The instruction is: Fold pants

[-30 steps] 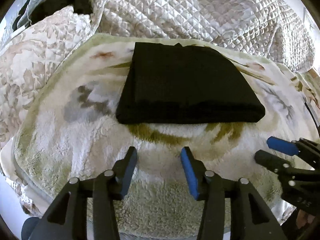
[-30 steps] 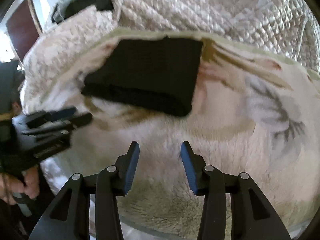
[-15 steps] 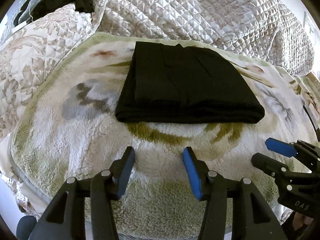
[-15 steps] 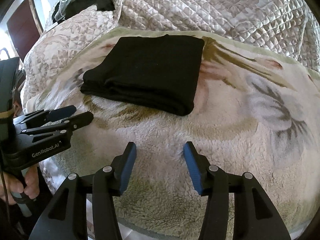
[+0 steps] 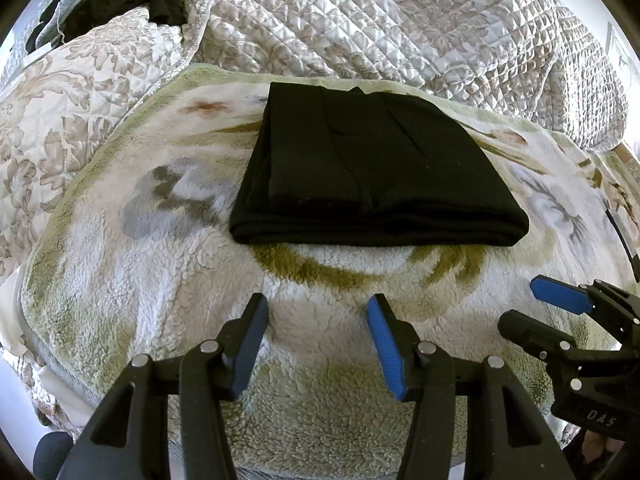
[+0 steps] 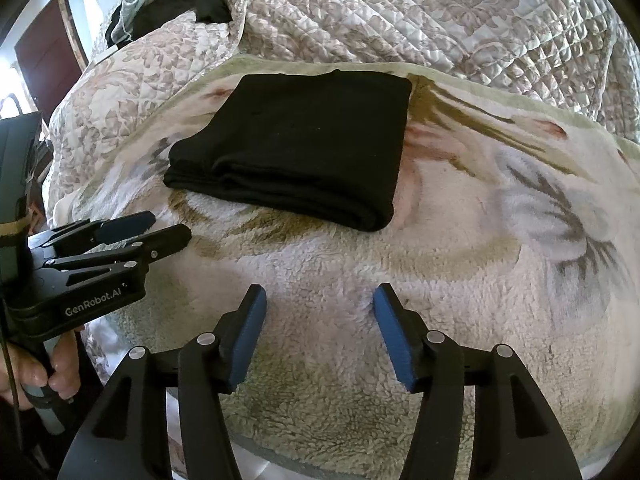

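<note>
Currently the folded black pants [image 5: 372, 176] lie flat on the fleece blanket [image 5: 160, 300], toward its far edge. Nearer, the left gripper [image 5: 318, 344] and right gripper [image 6: 320, 332] hover released and empty; the right's jaws have just been opening.

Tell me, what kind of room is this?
Probably a bedroom: a quilted bedspread covers what looks like a bed, with a fluffy flowered blanket on top and folded black pants lying on it.
</note>
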Available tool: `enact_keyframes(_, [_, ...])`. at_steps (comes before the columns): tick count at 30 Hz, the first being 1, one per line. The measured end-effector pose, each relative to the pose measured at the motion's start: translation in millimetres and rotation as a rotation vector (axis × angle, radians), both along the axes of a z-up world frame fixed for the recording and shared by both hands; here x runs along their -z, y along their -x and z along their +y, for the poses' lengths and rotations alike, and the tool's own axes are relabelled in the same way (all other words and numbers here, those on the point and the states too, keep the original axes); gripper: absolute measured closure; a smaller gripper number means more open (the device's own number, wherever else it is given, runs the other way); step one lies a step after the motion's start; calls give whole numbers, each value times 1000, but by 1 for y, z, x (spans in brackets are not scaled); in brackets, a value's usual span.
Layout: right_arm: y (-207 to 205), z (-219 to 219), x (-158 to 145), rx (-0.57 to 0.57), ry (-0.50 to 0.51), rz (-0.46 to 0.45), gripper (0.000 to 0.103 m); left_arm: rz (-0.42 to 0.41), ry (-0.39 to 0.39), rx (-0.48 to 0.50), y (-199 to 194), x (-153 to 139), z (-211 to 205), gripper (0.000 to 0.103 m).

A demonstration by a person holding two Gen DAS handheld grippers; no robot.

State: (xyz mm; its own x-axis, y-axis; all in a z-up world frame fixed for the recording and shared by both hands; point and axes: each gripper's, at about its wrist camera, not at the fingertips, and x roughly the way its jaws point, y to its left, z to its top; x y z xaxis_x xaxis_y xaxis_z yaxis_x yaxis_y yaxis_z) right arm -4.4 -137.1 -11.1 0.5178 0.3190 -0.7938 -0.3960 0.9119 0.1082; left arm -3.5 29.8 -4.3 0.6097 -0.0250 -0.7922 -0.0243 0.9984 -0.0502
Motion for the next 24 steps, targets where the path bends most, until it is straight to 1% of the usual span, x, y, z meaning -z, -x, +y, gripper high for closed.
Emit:
enact_keyframes(16, [0, 0, 1, -4, 3, -1, 44, 2, 3, 0, 0, 0, -1, 47])
enact_keyframes(24, [0, 0, 1, -3, 3, -1, 44, 6, 13, 12, -1, 0, 0, 44])
